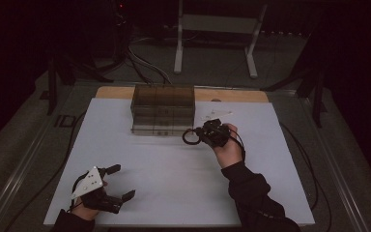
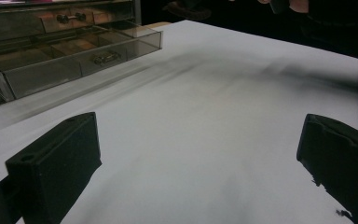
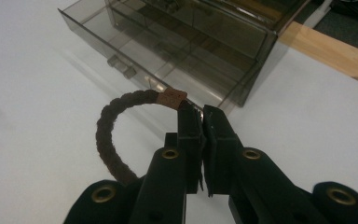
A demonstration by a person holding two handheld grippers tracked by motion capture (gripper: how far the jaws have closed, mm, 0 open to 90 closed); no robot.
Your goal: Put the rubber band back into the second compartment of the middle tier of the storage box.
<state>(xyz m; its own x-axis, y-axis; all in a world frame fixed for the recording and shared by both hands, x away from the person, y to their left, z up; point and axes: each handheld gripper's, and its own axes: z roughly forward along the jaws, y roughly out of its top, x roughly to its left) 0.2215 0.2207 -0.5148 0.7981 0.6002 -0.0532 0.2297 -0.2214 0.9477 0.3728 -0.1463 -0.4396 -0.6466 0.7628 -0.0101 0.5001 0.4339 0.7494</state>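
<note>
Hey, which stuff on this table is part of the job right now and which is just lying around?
In the job:
right tool, shut on the hair tie
smoky drawer box, bottom drawer open

Lying about:
left tool, open, empty
white sheet
white frame behind

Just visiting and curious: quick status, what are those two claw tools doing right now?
Right gripper shut on dark hair band, near open smoky drawer box. Left gripper open, empty, low on white table. Path looks clear.

My right claw (image 3: 200,122) hides the near end of the dark braided ring (image 3: 106,135) behind its own jaws. The drawer box (image 2: 70,46) is cut off by the picture's edge, its small contents too dim to tell.
</note>
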